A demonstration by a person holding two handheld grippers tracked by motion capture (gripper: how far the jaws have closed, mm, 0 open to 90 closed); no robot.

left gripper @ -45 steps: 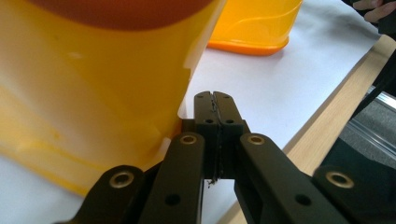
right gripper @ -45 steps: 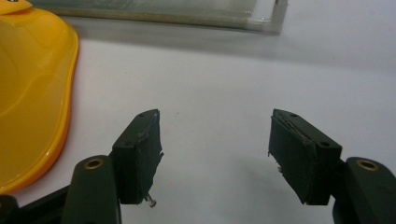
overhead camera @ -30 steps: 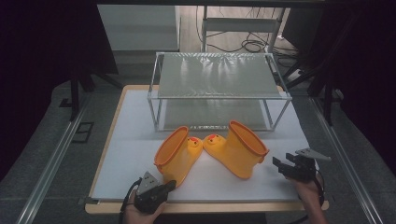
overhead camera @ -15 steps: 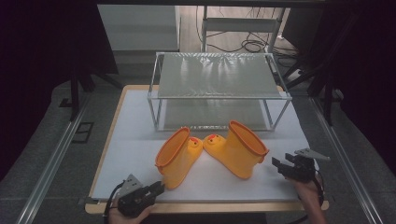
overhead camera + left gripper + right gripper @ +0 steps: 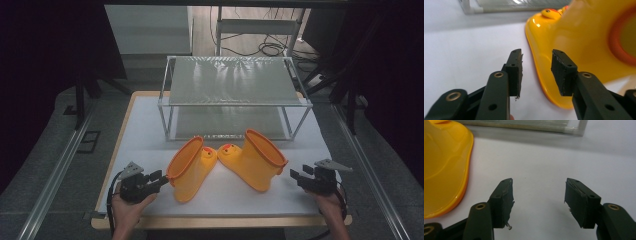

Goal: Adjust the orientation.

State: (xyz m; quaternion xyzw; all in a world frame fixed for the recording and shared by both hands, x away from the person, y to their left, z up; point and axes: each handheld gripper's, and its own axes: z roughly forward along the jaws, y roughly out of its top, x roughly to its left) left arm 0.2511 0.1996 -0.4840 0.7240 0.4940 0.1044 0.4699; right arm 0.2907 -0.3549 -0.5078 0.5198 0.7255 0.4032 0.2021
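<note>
Partly cropped: left boot [image 5: 584,42]

A lab or recording rig is suggested: a white surface [image 5: 150,150] is framed by metal rails [image 5: 55,175] and dark curtains [image 5: 45,55], cables [image 5: 260,47] are coiled on the floor behind, and a bare metal-framed shelf [image 5: 230,85] is set on it.
</note>
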